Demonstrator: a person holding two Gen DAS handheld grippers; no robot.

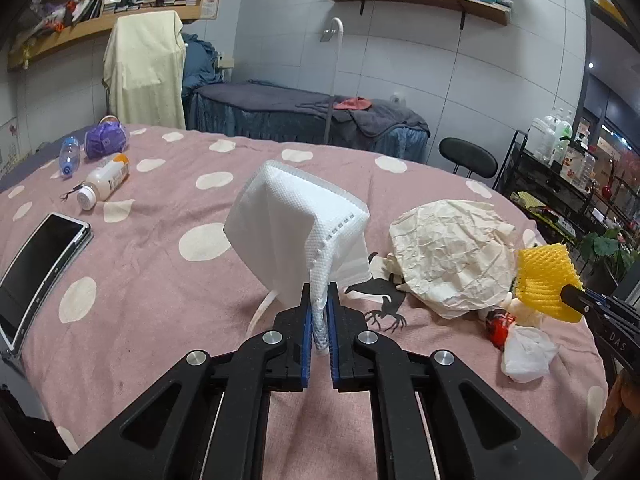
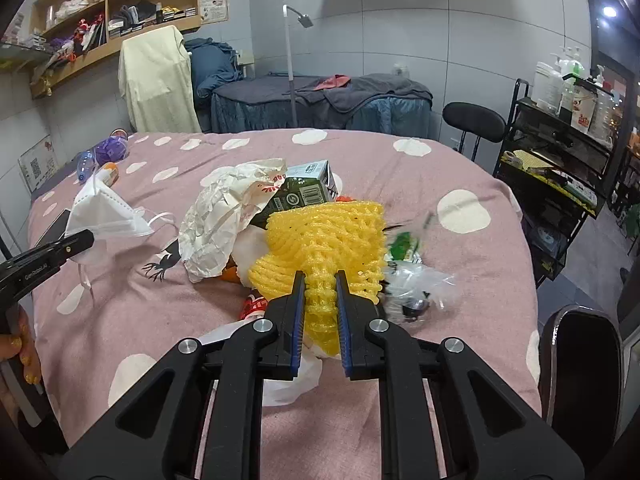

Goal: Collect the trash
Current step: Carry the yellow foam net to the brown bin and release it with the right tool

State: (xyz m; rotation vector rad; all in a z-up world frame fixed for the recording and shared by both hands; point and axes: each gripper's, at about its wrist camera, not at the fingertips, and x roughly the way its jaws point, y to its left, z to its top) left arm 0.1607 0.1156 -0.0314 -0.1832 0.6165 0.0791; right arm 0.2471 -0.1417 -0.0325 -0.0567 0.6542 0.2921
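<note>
My left gripper (image 1: 319, 294) is shut on a white face mask (image 1: 296, 224) and holds it above the pink dotted bedcover (image 1: 160, 280). The mask also shows in the right wrist view (image 2: 106, 210), left of the trash pile. My right gripper (image 2: 319, 280) is shut on a yellow foam fruit net (image 2: 324, 240), held just above the pile. The net also shows in the left wrist view (image 1: 546, 280). The pile holds crumpled paper (image 2: 216, 216), a green drink carton (image 2: 306, 194), clear plastic wrap (image 2: 416, 284), a white plastic bag (image 2: 292, 376) and a red wrapper (image 2: 254, 306).
A phone (image 1: 38, 268) lies at the left edge of the bed. A white bottle (image 1: 106, 182), a clear blue bottle (image 1: 69, 156) and a purple bag (image 1: 105, 140) lie at the far left. A black rack (image 2: 560, 168) and chair (image 2: 474, 122) stand to the right.
</note>
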